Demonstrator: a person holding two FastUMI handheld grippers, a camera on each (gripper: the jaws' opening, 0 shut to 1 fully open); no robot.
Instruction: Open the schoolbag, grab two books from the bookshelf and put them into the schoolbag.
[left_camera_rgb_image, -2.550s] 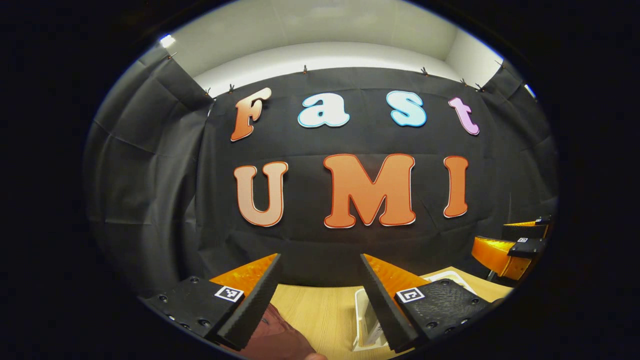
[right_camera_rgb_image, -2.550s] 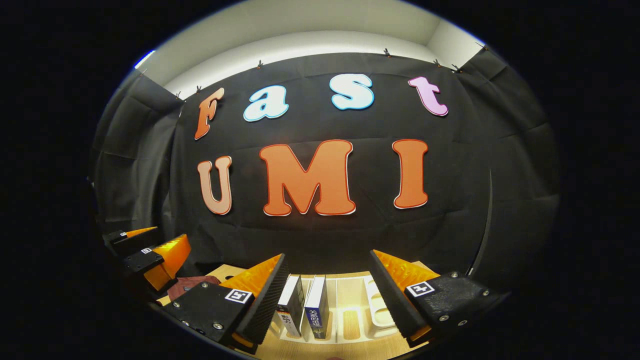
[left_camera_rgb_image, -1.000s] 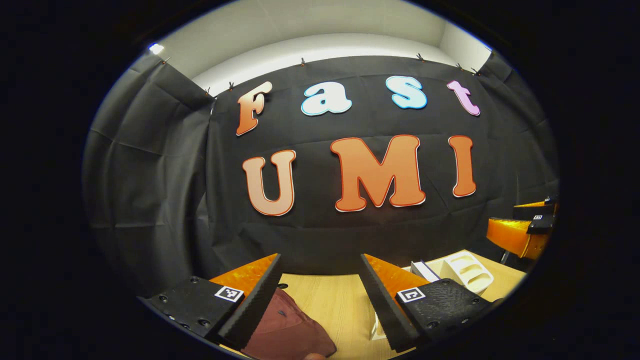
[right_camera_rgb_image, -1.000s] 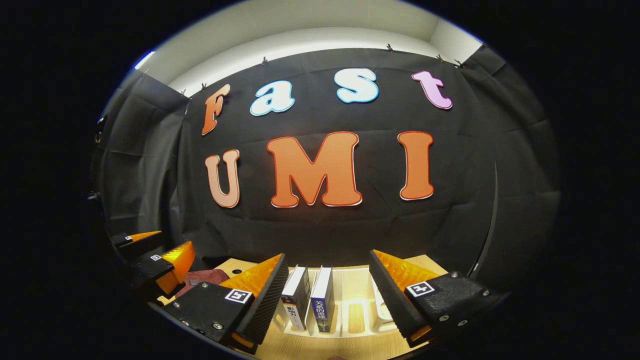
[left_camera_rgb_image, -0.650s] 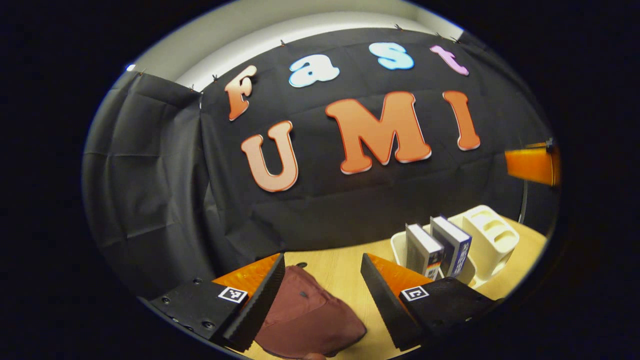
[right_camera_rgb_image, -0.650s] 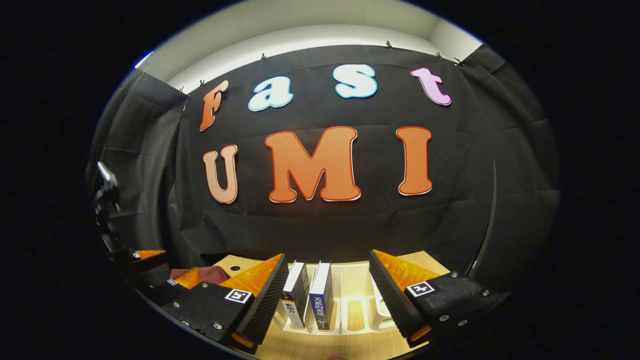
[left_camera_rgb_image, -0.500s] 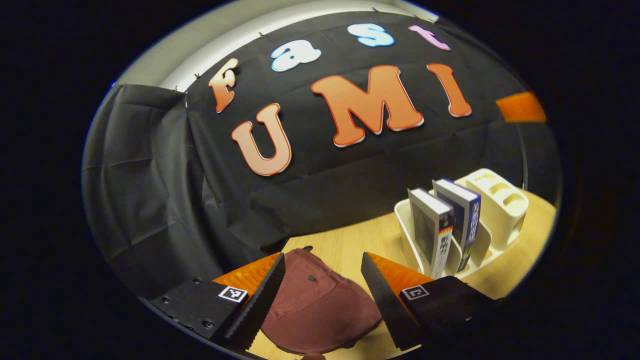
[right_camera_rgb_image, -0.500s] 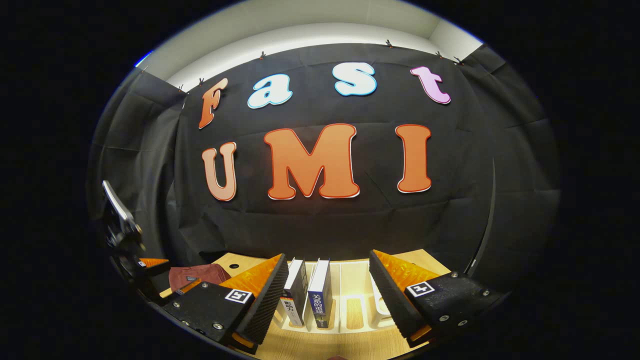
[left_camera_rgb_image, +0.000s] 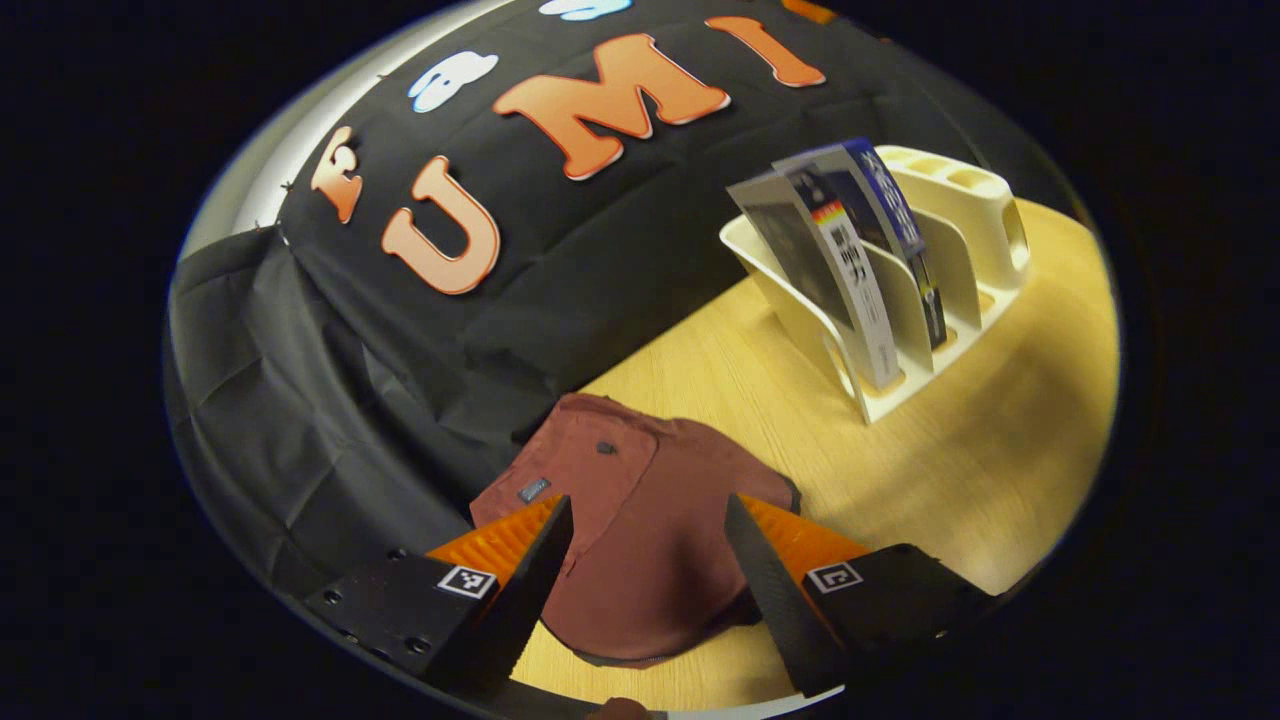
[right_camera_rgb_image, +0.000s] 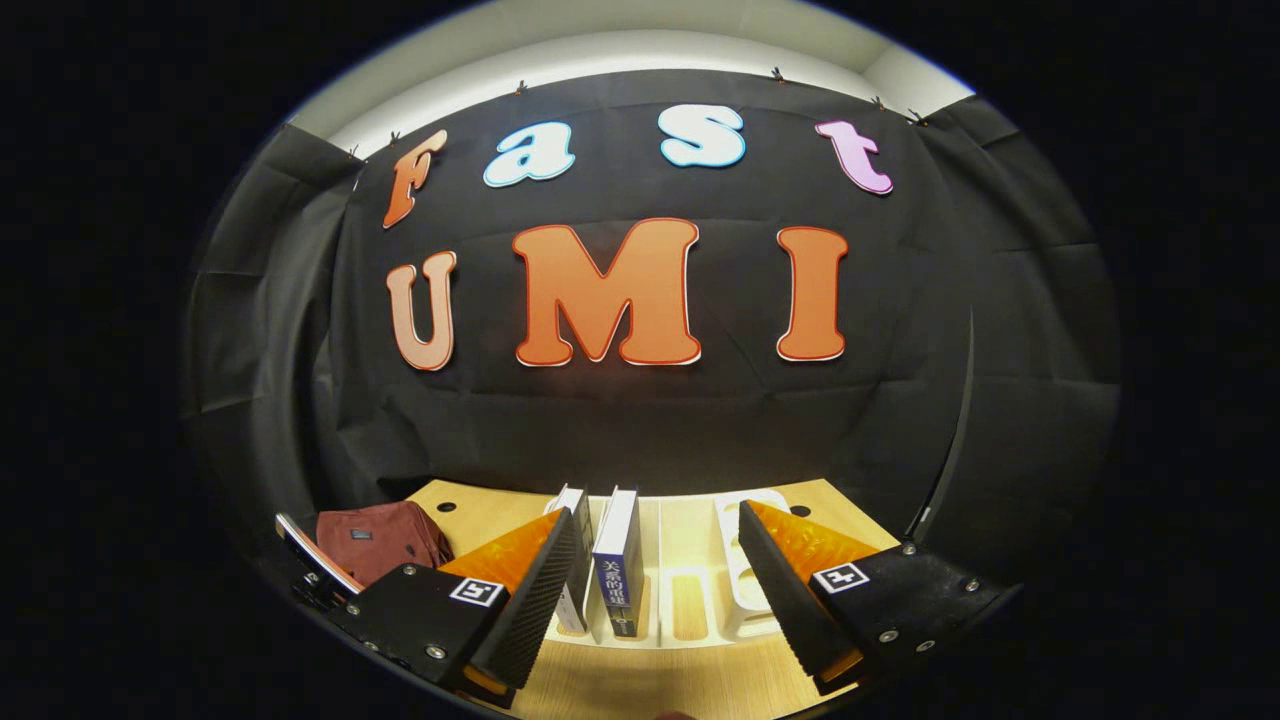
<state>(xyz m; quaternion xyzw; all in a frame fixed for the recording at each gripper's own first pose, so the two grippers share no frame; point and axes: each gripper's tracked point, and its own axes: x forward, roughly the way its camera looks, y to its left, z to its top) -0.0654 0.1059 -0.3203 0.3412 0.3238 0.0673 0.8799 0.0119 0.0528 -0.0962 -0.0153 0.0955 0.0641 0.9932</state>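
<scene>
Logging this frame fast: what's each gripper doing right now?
Left gripper: open, holding nothing, above the maroon schoolbag.
Right gripper: open, holding nothing, facing the books in the bookshelf.

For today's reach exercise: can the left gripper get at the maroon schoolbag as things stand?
Probably yes. The left gripper is open and aimed down at the maroon schoolbag, which lies flat on the wooden table with nothing between them; the bookshelf stands apart.

A light wooden table (left_camera_rgb_image: 1000, 460) with a fine grain carries everything. It runs back to the black cloth wall (right_camera_rgb_image: 640, 440), which hangs in soft folds. Small clips (right_camera_rgb_image: 775, 75) pin the cloth's top edge below a pale wall (right_camera_rgb_image: 620, 45).
</scene>
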